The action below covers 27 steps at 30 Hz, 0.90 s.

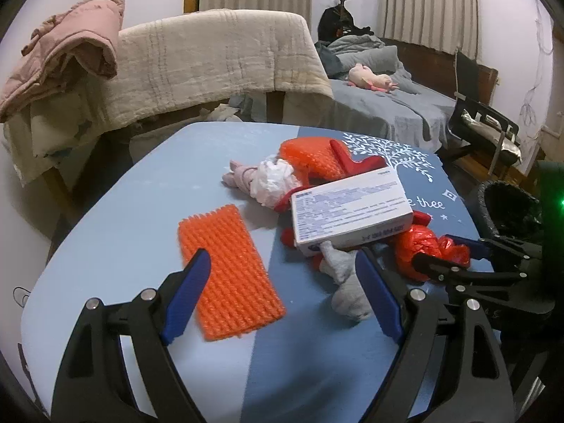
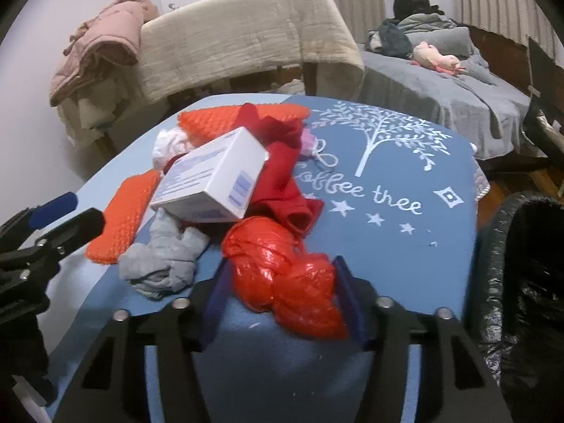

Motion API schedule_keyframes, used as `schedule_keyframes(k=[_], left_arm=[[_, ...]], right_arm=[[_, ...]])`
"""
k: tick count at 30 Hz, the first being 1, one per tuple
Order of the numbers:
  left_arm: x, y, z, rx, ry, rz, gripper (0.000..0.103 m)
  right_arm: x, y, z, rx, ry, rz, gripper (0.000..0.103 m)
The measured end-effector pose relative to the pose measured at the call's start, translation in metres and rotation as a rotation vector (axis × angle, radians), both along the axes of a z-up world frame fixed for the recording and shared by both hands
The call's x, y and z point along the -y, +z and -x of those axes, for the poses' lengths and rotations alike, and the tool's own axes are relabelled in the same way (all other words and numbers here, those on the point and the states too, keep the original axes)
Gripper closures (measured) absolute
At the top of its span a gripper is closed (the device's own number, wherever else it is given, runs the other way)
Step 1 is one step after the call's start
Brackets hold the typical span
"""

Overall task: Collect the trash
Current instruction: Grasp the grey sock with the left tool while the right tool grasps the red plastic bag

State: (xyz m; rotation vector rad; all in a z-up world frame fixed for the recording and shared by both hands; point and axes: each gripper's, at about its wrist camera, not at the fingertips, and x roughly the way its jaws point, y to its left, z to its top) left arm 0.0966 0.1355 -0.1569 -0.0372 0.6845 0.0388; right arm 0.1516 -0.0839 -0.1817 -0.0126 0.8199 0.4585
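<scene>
A pile of trash lies on the blue table [image 1: 134, 211]. A crumpled red plastic bag [image 2: 285, 275] sits between the fingers of my right gripper [image 2: 282, 285], which close around it; it also shows in the left wrist view [image 1: 423, 250]. My left gripper [image 1: 282, 275] is open and empty above the table, with a flat orange foam net [image 1: 229, 275] by its left finger and a grey sock [image 1: 345, 282] by its right finger. A white box [image 1: 352, 208] rests on red cloth [image 2: 282, 176]. A second orange net [image 1: 310, 158] and a white wad [image 1: 271, 179] lie behind.
A black-lined trash bin [image 2: 521, 275] stands right of the table; it also shows in the left wrist view [image 1: 507, 211]. A beige-covered chair [image 1: 218, 60] with a pink jacket [image 1: 63, 60] stands behind, and a grey bed [image 1: 387, 102] at back right.
</scene>
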Motion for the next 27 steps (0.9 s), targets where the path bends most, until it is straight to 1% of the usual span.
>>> schedule_keyframes(k=[1,3,6,11,14,20,22,23,25,27], left_arm=[[0.003,0.0,0.0,-0.001,-0.006,-0.001,0.021],[0.006,-0.002,0.0,-0.005,-0.015,0.001,0.021],[0.012,-0.004,0.0,-0.009,-0.028,0.006,0.022],[0.024,-0.009,-0.003,-0.025,-0.053,0.015,0.025],[0.03,-0.014,-0.009,-0.041,-0.067,0.022,0.028],[0.04,-0.028,-0.022,-0.097,-0.077,0.041,0.039],[0.043,-0.031,-0.027,-0.118,-0.085,0.05,0.049],[0.044,-0.033,-0.028,-0.127,-0.09,0.053,0.052],[0.046,-0.035,-0.029,-0.135,-0.106,0.062,0.063],[0.052,-0.034,-0.028,-0.131,-0.113,0.044,0.065]], right_arm=[[0.0,0.001,0.001,0.001,0.004,-0.003,0.055],[0.001,0.002,0.003,0.005,0.008,-0.009,0.062],[0.006,0.006,0.007,0.012,0.007,-0.019,0.066],[0.016,0.014,0.014,0.024,-0.009,-0.029,0.066],[0.022,0.017,0.016,0.028,-0.02,-0.033,0.066],[0.029,0.022,0.022,0.037,-0.029,-0.034,0.066],[0.031,0.023,0.023,0.041,-0.03,-0.032,0.066],[0.032,0.023,0.024,0.041,-0.031,-0.032,0.066],[0.034,0.025,0.024,0.043,-0.034,-0.033,0.066],[0.035,0.026,0.024,0.045,-0.036,-0.034,0.066]])
